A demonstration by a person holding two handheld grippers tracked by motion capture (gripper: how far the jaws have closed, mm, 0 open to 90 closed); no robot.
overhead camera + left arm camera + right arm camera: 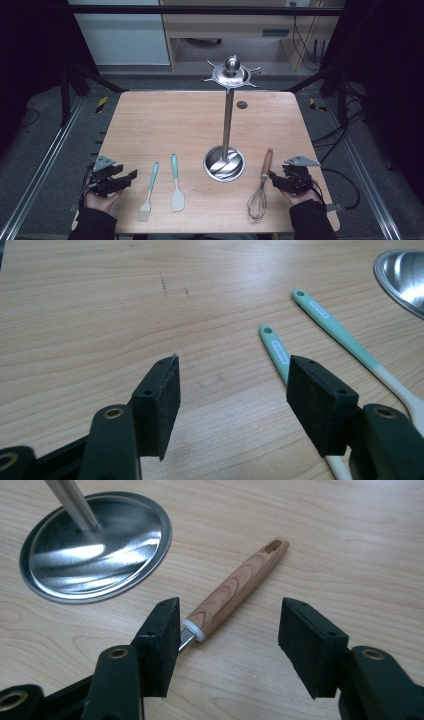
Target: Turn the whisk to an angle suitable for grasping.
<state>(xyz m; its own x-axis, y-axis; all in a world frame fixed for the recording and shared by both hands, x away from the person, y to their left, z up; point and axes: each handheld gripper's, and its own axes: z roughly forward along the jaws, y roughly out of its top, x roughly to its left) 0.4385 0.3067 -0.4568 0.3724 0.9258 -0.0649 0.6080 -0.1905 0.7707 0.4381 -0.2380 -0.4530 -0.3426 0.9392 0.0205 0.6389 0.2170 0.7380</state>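
Observation:
A steel utensil stand (pixel 227 117) rises from a round base (pixel 224 163) near the table's middle, with hooks on a ring at its top (pixel 231 74). A teal-handled brush (pixel 149 190) and a teal-handled spatula (pixel 176 182) lie left of the base. A whisk (pixel 261 187) with a wooden handle (pixel 239 588) lies right of it. My left gripper (pixel 131 176) rests open at the front left, its jaws apart over bare wood (pixel 230 385), just left of the brush handle (pixel 276 349). My right gripper (pixel 272 178) is open beside the whisk, its jaws straddling the handle's near end (pixel 227 627).
The wooden table (pixel 160 125) has a small dark round hole (pixel 242 104) near its far edge. Black frame rails and cables lie on the floor at both sides. The stand's base (pixel 95 547) lies close to the left of the right gripper's jaws.

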